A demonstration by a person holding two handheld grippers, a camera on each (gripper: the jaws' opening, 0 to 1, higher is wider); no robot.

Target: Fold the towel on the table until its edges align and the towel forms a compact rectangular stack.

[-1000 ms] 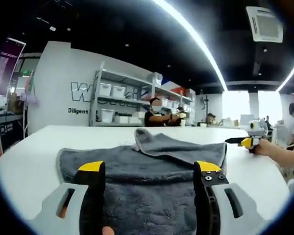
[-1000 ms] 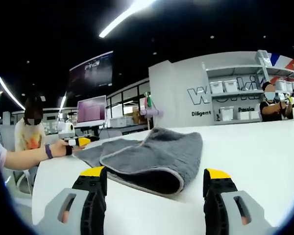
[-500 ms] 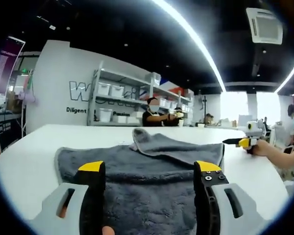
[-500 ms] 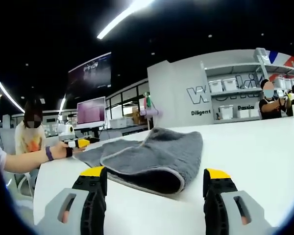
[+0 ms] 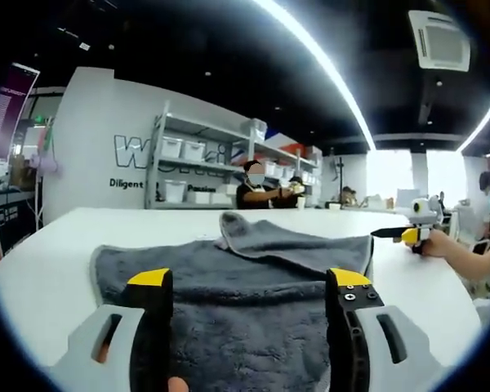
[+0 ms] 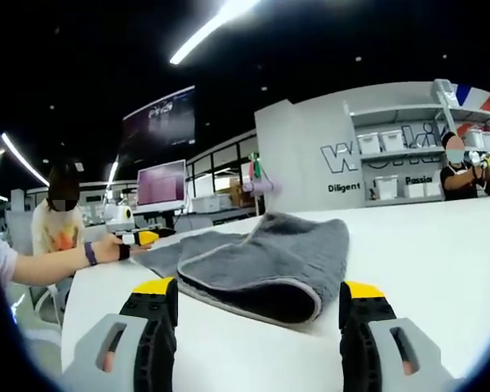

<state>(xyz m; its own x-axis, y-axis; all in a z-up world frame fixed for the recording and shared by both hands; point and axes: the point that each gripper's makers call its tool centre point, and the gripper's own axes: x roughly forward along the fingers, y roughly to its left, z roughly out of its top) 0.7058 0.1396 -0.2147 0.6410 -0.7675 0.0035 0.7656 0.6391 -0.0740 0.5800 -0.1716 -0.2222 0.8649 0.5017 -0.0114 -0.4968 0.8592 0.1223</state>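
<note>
**Current condition.** In the left gripper view, the grey towel (image 5: 245, 282) lies flat on the white tabletop (image 5: 41, 269). One corner is turned back into a raised flap at 12 o'clock of the cloth. The left gripper (image 5: 249, 286) stands over the near part of the towel, jaws spread wide and holding nothing. The right gripper (image 5: 412, 235) appears at 3 o'clock, near the towel's far corner, in a hand (image 5: 443, 245).

In the right gripper view, the left gripper (image 6: 137, 238) shows at 9 o'clock, at the far end of the cloth. The towel (image 6: 269, 261) lies at centre, its folded-over layer ending in a pale hemmed edge. The right gripper (image 6: 259, 292) has jaws wide and empty, resting apart from the cloth above bare tabletop (image 6: 441, 245).

**Hazards.**

1. Single-layer pickup. The hem facing the right gripper is doubled. Jaws closing on the top layer alone would probably peel the fold open.
2. Uneven lift. If one gripper rises ahead of the other, the cloth is likely to skew and the edges will not align.
3. Trapped flap. A fold made over the turned-back corner would likely leave a lump in the stack.
4. Dragging. A pull across the smooth tabletop could slide the whole towel toward an edge.
</note>
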